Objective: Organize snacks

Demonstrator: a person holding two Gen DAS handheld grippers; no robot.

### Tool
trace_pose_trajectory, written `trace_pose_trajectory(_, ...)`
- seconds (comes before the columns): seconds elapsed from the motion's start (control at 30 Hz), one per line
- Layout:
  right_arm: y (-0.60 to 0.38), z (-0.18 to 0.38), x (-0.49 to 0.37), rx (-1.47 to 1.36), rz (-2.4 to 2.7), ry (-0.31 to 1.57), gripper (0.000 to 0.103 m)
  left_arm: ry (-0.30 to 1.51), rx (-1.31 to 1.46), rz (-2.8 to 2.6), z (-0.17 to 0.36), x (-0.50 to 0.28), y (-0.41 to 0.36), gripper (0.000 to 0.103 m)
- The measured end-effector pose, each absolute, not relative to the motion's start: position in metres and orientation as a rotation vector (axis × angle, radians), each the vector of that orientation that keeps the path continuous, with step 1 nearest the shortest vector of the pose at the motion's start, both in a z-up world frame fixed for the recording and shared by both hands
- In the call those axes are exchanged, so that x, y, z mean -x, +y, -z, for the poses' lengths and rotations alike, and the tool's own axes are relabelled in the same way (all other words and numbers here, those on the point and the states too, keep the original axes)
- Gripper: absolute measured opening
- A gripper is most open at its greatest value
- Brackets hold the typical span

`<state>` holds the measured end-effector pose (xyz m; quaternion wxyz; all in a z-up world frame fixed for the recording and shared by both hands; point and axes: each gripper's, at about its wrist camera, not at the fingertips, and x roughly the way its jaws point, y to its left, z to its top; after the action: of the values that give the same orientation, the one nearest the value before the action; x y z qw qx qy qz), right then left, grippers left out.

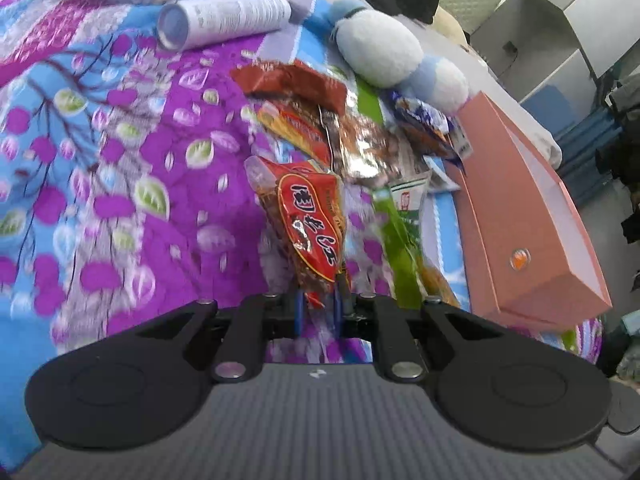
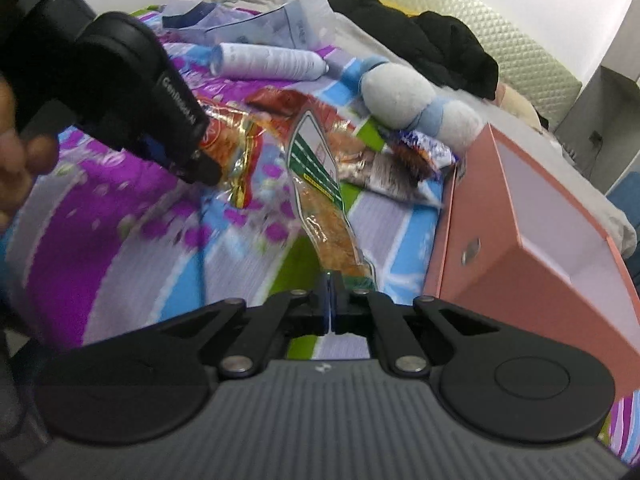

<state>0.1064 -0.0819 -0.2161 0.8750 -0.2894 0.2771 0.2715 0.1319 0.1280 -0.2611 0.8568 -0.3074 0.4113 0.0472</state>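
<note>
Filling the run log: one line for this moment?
left claw: shut on red snack packet | right claw: shut on green-label snack packet | pink box: open, beside pile

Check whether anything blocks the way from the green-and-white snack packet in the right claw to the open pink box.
Nothing visible does. The green-and-white snack packet hangs clamped in the right claw, and the pink cardboard box sits just to its right, its open top uncovered. The loose snack packets lie behind, off that path.
</note>
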Motion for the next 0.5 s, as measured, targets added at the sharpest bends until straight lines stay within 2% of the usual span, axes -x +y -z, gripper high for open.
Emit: trace_pose_trajectory(0.5,-0.102,0.202,-0.062,0.504,-0.603,0.658,0.005,1.003,0.638,-0.048,0.266,-0.077,0.105,0.018)
